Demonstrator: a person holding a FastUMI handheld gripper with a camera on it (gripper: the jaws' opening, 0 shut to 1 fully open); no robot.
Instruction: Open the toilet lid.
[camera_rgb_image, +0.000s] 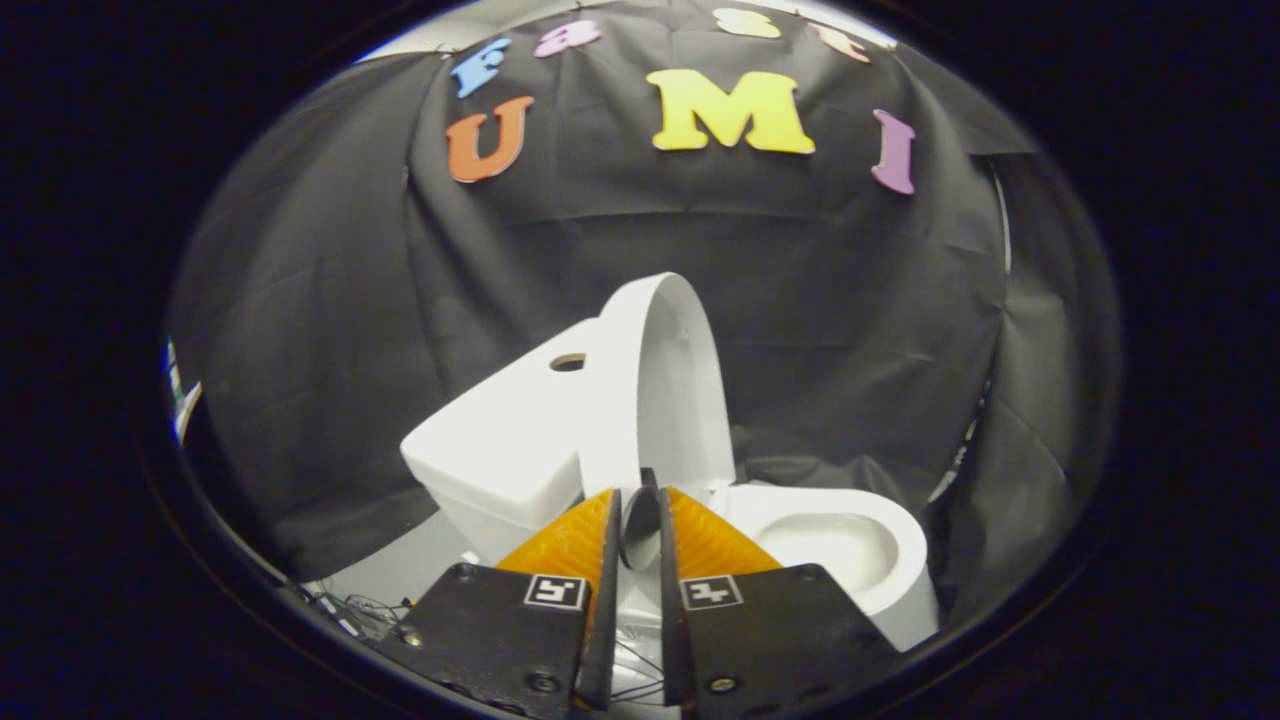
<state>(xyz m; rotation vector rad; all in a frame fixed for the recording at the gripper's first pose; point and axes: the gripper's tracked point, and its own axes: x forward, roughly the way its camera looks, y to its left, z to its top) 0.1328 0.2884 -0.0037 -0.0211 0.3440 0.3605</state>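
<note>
Booth: raised toilet lid (665, 380) beyond near-closed tongs (640, 510)

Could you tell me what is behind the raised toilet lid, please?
Behind the raised lid stands the white tank, a round hole in its top. The lid covers the tank's far side. The gripper has its fingers close together just before the lid's lower edge.

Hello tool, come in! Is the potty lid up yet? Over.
Tool fingers nearly together, nothing pinched, just short of the lid. Toilet lid raised upright against the tank. Bowl uncovered. Nothing in the way.
</note>
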